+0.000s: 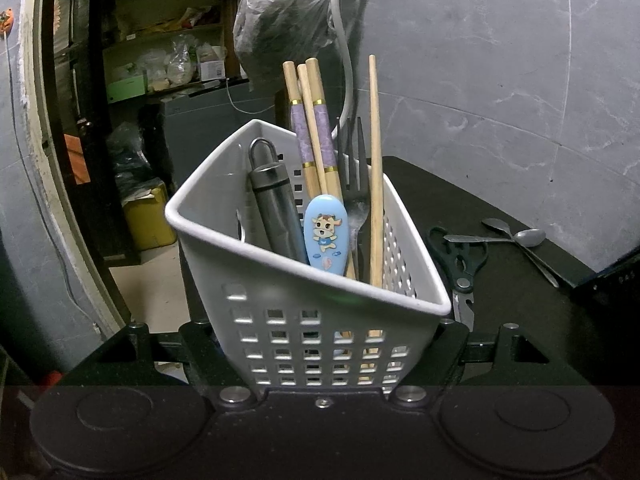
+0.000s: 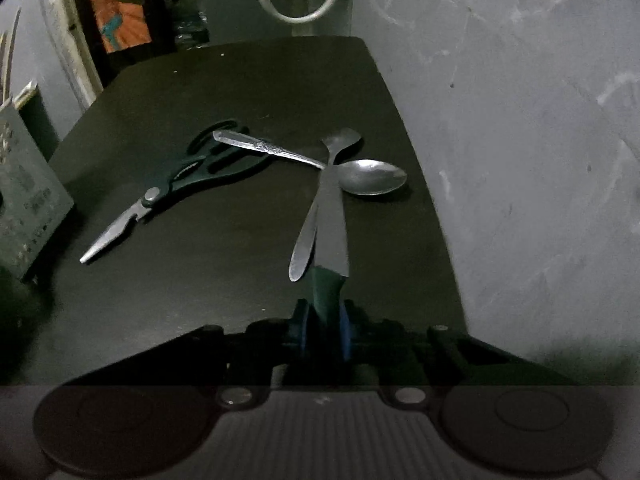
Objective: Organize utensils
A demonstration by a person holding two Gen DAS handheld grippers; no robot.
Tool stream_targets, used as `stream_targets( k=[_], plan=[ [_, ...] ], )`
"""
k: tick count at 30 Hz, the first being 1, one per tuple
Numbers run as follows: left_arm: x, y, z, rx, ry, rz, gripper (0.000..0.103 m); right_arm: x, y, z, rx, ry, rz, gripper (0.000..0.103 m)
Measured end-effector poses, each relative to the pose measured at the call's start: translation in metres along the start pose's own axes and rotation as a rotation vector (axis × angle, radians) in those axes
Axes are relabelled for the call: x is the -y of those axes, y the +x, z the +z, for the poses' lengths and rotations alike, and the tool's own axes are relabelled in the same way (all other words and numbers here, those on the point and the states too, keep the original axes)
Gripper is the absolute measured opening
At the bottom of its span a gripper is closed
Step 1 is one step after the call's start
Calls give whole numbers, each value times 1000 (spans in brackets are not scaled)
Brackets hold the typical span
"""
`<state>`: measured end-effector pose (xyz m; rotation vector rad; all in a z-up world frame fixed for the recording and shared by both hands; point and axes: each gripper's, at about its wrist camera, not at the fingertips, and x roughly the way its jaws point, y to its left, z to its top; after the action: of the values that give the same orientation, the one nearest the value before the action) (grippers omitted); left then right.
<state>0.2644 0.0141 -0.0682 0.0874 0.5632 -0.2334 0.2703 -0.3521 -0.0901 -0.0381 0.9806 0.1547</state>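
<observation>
My left gripper (image 1: 324,344) is shut on a white perforated utensil basket (image 1: 304,320) and holds it tilted. In it stand several chopsticks (image 1: 316,132), a black fork (image 1: 354,184), a dark handle with a loop (image 1: 272,200) and a blue cartoon-handled utensil (image 1: 326,236). My right gripper (image 2: 326,328) is shut on the dark green handle of a knife (image 2: 332,216), whose blade points forward over the black table (image 2: 240,80). Two metal spoons (image 2: 372,178) lie crossed beyond the blade, and scissors (image 2: 180,180) lie to the left.
The scissors (image 1: 460,264) and spoons (image 1: 524,238) also show in the left wrist view, right of the basket. A grey marble wall (image 2: 520,120) runs along the table's right side. A bagged object (image 1: 284,20) and a hose hang behind. Shelves stand at far left.
</observation>
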Motion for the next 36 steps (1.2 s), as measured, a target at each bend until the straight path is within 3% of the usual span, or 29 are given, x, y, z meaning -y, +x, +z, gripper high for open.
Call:
stream_targets(
  k=[9, 12, 14, 21, 30, 36],
  plan=[
    [1, -2, -1, -2, 2, 3, 78, 34, 16, -12, -3, 481, 320, 16],
    [1, -3, -1, -3, 5, 4, 78, 41, 20, -28, 40, 621, 375, 16],
    [1, -3, -1, -4, 7, 4, 78, 41, 19, -37, 74, 665, 376, 16],
    [3, -1, 0, -5, 11, 5, 78, 27, 9, -41, 127, 602, 293, 15],
    [3, -1, 0, -6, 12, 5, 78, 44, 10, -64, 176, 747, 314, 13],
    [3, -1, 0, -6, 12, 6, 78, 28, 5, -52, 164, 597, 233, 13]
  ],
)
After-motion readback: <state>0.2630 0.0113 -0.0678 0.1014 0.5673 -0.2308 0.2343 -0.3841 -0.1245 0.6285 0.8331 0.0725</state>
